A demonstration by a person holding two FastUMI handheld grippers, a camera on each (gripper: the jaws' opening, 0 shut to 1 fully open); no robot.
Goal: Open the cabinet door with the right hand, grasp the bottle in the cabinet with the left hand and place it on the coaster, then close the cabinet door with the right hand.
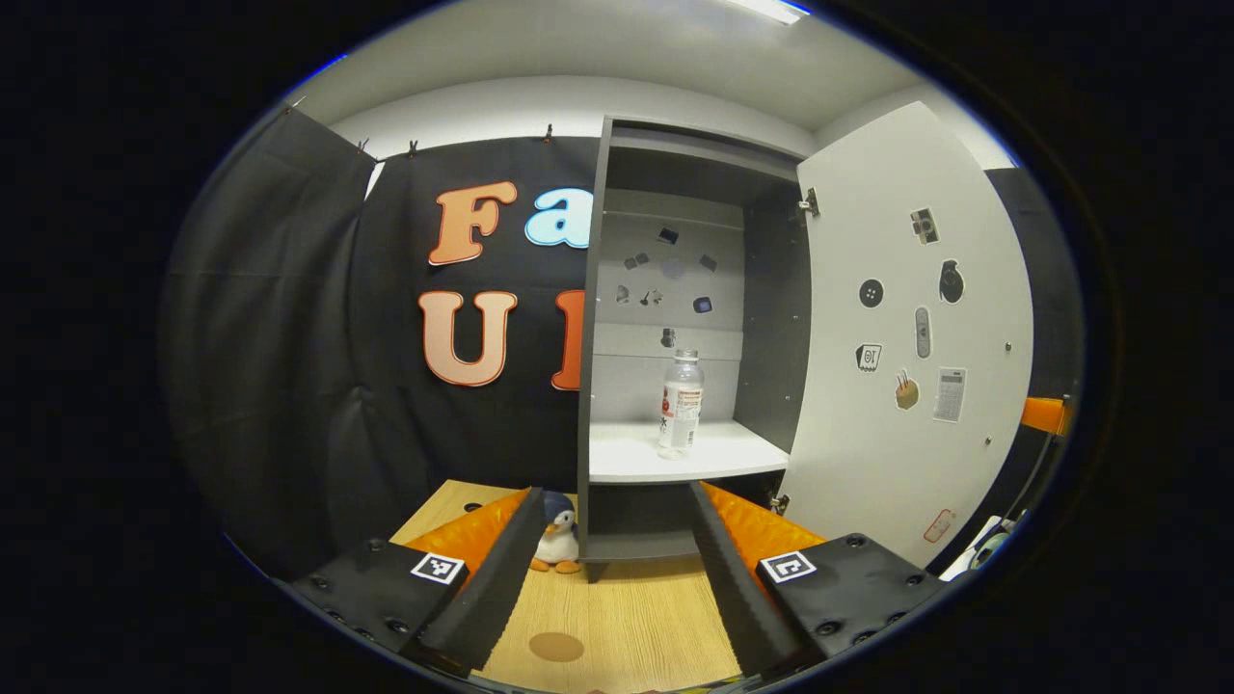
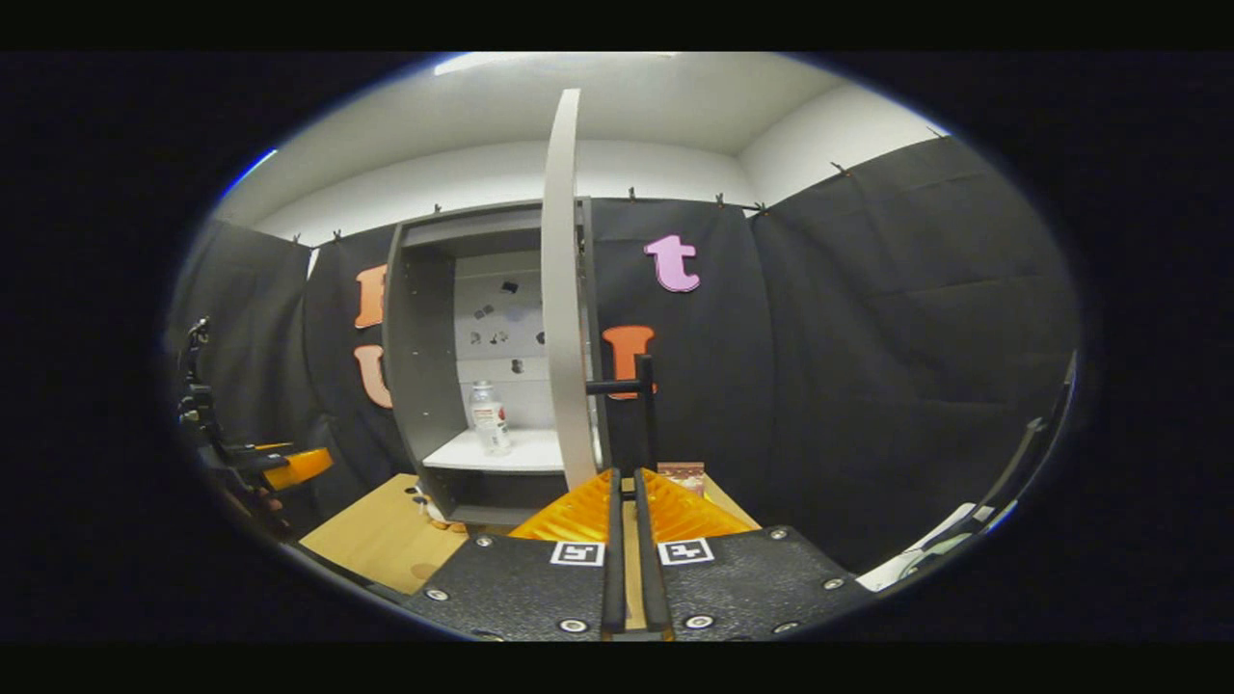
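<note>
A clear bottle (image 1: 681, 403) with a white and red label stands upright on the white shelf (image 1: 636, 458) of the grey cabinet (image 1: 593, 318). Its white door (image 1: 906, 337) is swung wide open to the right. My left gripper (image 1: 609, 501) is open, level with the shelf's front edge and short of the bottle. A round brown coaster (image 1: 556, 646) lies on the wooden table (image 1: 636, 617) between its fingers. In the right gripper view the door (image 2: 562, 289) is seen edge-on and my right gripper (image 2: 628, 474) is shut on its black handle (image 2: 643, 410). The bottle (image 2: 488, 416) shows there too.
A small penguin plush (image 1: 556, 542) sits on the table at the cabinet's lower left corner. Stickers dot the door's inner face and the cabinet's back wall. A brown packet (image 2: 683, 475) lies on the table behind the door. Black cloth walls close in the booth.
</note>
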